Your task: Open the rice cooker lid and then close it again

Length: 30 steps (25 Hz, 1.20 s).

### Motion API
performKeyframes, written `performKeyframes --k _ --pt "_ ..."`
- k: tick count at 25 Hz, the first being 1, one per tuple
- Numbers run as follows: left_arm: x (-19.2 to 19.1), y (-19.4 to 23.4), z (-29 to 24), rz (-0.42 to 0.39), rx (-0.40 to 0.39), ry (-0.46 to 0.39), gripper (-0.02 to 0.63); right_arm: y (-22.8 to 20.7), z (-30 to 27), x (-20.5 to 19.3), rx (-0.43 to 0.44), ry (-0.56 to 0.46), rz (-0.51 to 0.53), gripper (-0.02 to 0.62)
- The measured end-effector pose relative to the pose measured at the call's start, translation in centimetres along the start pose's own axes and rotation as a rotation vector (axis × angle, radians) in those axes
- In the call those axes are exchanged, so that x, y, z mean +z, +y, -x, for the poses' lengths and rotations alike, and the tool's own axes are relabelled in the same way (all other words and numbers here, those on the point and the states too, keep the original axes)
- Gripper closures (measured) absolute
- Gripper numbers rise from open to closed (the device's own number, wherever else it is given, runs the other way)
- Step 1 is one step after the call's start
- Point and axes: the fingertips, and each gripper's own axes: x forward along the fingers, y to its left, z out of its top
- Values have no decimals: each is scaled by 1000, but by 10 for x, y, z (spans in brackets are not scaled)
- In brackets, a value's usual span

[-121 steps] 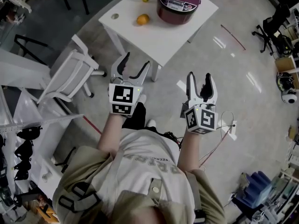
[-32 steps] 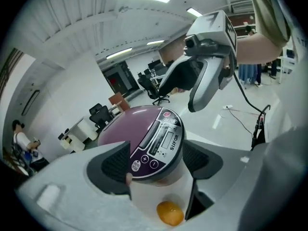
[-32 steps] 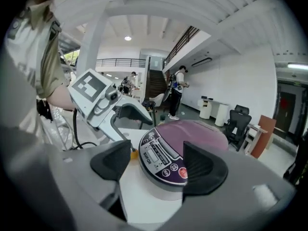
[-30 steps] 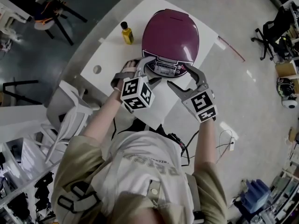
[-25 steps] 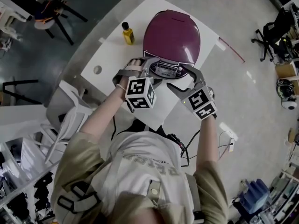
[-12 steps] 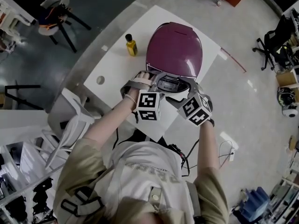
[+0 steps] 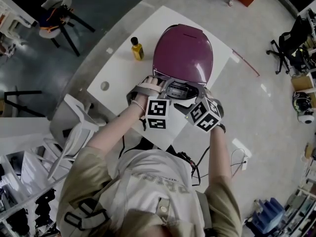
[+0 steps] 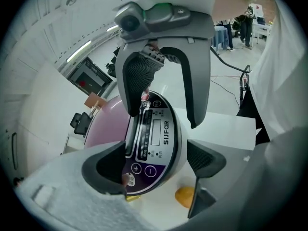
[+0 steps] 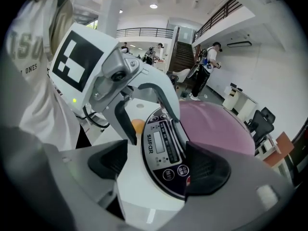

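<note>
A rice cooker with a maroon lid (image 7: 182, 53) stands on the white table (image 7: 118, 73), its lid down. The cooker's dark control panel (image 7: 179, 89) faces me. My left gripper (image 7: 160, 83) and right gripper (image 7: 197, 92) meet at that panel from either side. In the left gripper view the panel (image 8: 154, 134) lies between the jaws of my left gripper (image 8: 154, 166), which are opening, and the pads do not press on it. In the right gripper view my right gripper (image 9: 156, 170) straddles the panel (image 9: 166, 148) with its jaws spread, without clamping it.
A yellow bottle (image 7: 137, 48) stands left of the cooker. An orange (image 8: 185, 196) lies on the table by the cooker's base. The table has a round hole (image 7: 104, 85) near its left side. White chairs (image 7: 74, 127) stand at the left and an office chair (image 7: 291, 26) at the far right.
Both grippers have drawn together and sunk toward the cooker's front panel, their jaws wider. Earlier still they hung over the floor, away from the table.
</note>
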Motion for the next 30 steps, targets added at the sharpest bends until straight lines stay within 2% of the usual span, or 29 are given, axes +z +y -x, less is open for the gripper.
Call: performKeyframes --k 9,17,21,26,30 --pt "-2 -2 -1 -51 -19 53 196 -1 2 1 50 81 -9 239" --pt "-3 -3 -2 -87 -41 83 196 3 -1 -11 132 330 97 249" --pt "-5 -6 -2 -108 -50 94 196 6 -2 -13 165 409 149 259" --pt "-5 -8 -1 -113 -64 93 196 6 -2 -11 180 422 149 276" --pt "-5 -7 -1 -94 -50 74 196 5 -3 -11 140 393 139 278"
